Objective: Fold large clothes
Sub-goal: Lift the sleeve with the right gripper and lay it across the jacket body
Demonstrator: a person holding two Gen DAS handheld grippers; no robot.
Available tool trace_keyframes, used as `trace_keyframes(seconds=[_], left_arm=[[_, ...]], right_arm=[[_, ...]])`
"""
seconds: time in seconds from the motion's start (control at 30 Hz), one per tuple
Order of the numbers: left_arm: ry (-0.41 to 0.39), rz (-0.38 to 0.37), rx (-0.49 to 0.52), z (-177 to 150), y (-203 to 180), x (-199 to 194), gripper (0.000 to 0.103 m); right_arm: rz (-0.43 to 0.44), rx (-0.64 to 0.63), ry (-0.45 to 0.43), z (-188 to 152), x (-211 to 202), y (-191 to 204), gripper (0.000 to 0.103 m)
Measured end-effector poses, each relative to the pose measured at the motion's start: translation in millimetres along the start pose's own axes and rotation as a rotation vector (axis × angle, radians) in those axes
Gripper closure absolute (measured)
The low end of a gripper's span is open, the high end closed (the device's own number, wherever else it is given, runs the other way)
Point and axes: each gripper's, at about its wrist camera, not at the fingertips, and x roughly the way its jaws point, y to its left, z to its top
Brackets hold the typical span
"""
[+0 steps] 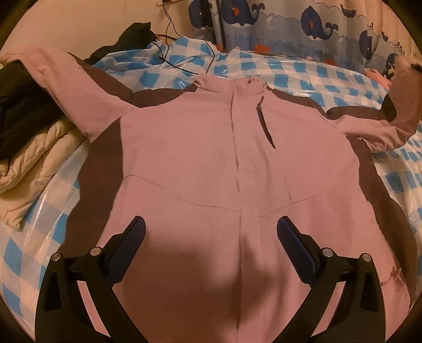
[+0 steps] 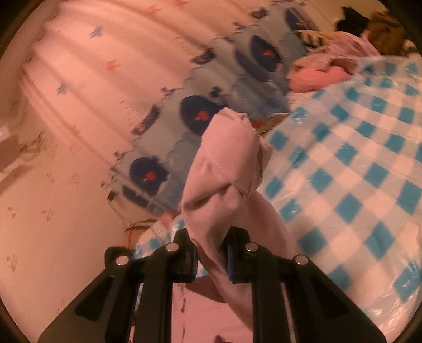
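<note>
- Up close, the right gripper (image 2: 211,254) has its two black fingers (image 2: 184,260) pinched on a bunched cuff of dusty-pink fabric (image 2: 226,163), which sticks up past the fingertips in a crumpled knot with a stitched hem showing.
- From that grip the pink sleeve trails down and back under the gripper, towards the bottom of the right wrist view.
- Over on the other side, the left gripper (image 1: 211,227) has its black fingers with ribbed blue pads (image 1: 296,245) spread wide, with nothing between them; it hangs over the lower front of the garment, and I cannot tell whether the tips touch the cloth.
- Beneath it lies the large pink jacket with dark brown side and shoulder panels (image 1: 205,147), spread front-up, collar at the far end, a closed centre placket running down its middle and a short dark chest zip beside it.
- One sleeve stretches to the far left; the other runs off to the right, its end raised off the bed.
- Under the jacket is a bed cover of blue-and-white check under shiny clear plastic (image 1: 290,74).
- At the left edge sit a folded cream quilted garment (image 1: 34,163) with a black knitted one (image 1: 15,97) on top, touching the jacket's left sleeve.
- Beyond the bed hangs a light-blue curtain printed with navy whales (image 1: 303,23), and a thin black cable (image 1: 182,66) trails onto the cover near the collar.
</note>
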Motion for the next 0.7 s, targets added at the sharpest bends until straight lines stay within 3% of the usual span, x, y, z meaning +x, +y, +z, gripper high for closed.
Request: trace_keyframes(seconds=[0.4,0.7], left_arm=[[-0.015,-0.058,-0.049,-9.0,37.3,-1.4,0.007],[-0.003,-0.081,-0.124,-9.4,71.3,4.8,0.007]], right_arm=[[0.034,-0.232,0.055,-60.4,37.7,136.9,0.086],[0.06,-0.457,0.131,-143.1,85.2,241.9,0.086]])
